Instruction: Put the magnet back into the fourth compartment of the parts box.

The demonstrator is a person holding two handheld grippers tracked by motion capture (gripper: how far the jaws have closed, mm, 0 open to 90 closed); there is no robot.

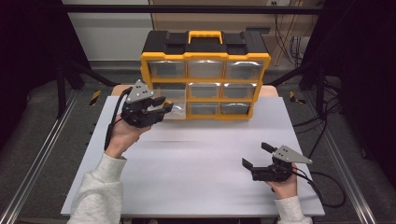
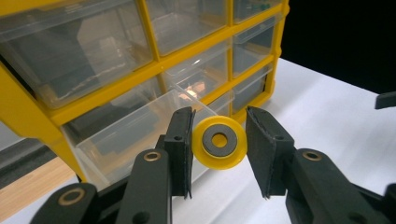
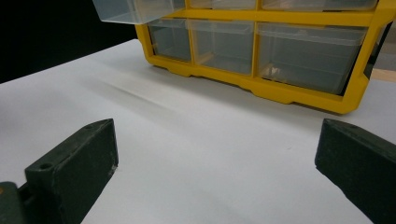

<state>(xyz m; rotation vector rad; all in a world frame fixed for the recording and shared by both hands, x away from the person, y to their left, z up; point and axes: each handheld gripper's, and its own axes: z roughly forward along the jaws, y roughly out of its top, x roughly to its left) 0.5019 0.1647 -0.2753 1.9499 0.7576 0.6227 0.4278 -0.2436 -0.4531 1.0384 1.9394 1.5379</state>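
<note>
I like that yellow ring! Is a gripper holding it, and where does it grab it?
Yes: the left gripper holds the yellow ring, pinched by its outer rim. The right gripper holds nothing.

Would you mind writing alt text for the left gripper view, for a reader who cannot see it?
The left gripper holds a small yellow ring with a dark centre between its two black jaws, in front of a clear drawer pulled out of a yellow organiser. The organiser's other clear drawers are pushed in, and it stands on a white table.
</note>
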